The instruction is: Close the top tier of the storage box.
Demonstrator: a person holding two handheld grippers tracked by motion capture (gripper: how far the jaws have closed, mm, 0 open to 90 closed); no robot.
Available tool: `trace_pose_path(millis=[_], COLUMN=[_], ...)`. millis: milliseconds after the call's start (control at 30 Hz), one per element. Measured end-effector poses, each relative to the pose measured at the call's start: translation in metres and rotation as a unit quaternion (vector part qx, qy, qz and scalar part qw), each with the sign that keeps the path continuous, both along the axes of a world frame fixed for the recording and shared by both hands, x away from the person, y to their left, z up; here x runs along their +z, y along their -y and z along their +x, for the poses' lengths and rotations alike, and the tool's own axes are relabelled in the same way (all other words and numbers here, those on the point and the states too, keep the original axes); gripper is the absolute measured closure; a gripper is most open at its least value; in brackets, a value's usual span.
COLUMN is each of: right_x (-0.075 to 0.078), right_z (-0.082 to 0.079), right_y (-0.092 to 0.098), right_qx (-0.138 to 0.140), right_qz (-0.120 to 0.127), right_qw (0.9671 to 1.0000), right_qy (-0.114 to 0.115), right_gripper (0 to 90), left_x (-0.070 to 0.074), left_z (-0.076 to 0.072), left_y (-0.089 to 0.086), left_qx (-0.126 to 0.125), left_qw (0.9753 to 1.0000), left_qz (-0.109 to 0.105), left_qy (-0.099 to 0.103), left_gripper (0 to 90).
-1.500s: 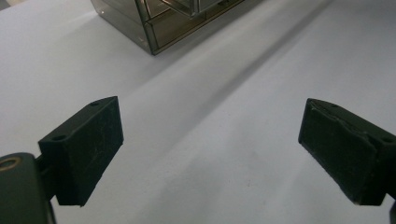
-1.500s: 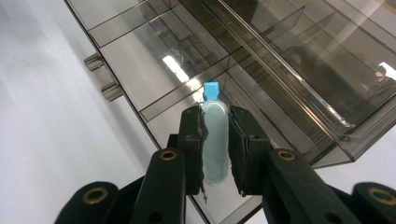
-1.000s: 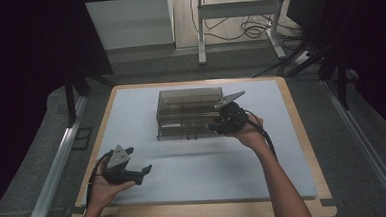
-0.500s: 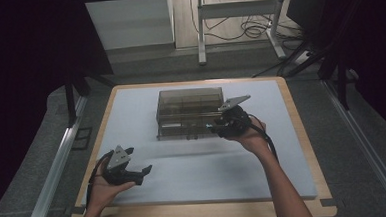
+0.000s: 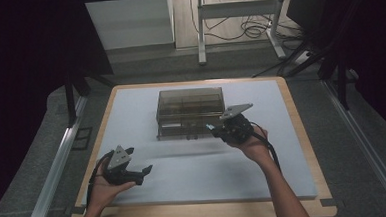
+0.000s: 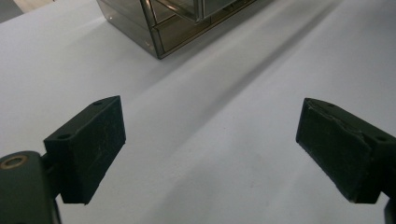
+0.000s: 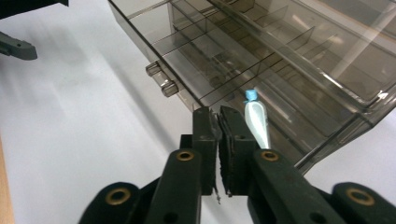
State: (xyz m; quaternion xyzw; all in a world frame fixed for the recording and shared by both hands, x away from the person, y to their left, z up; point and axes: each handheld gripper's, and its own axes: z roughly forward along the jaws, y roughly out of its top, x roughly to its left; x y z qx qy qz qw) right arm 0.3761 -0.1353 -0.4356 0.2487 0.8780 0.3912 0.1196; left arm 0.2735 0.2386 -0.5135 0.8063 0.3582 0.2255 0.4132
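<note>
The smoky transparent plastic drawer organiser (image 5: 191, 111) stands mid-table, its bottom drawer (image 7: 261, 88) pulled out with a small blue-capped white tube (image 7: 257, 122) lying inside. The right gripper (image 7: 218, 122), jaws clenched on nothing at the drawer's front edge, could jam the tube by pushing askew or slide the whole organiser, since the left gripper (image 6: 210, 140) hangs released, well in front of the organiser.

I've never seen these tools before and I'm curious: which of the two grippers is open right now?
The left gripper, down near the table's front edge: its jaws stand wide apart over bare table. The right gripper, by the drawer box, has its jaws pressed together.
</note>
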Motion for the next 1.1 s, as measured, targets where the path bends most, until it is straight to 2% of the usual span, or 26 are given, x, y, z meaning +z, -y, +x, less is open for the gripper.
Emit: trace_pose_path(millis=[400,1100], right_x=[-0.015,-0.024], right_z=[-0.005,0.001], right_y=[-0.013,-0.031], right_qx=[0.022,0.032], right_qz=[0.0,0.0], right_qw=[0.9997,0.9994], right_qy=[-0.01,-0.015], right_gripper=[88.3,88.3], left_x=[-0.002,-0.003], left_z=[0.001,0.001], left_y=[0.001,0.002], left_qx=[-0.001,-0.001], left_qw=[1.0,1.0], left_qz=[0.004,0.004], left_qy=[-0.004,-0.007], left_gripper=[8.4,8.4])
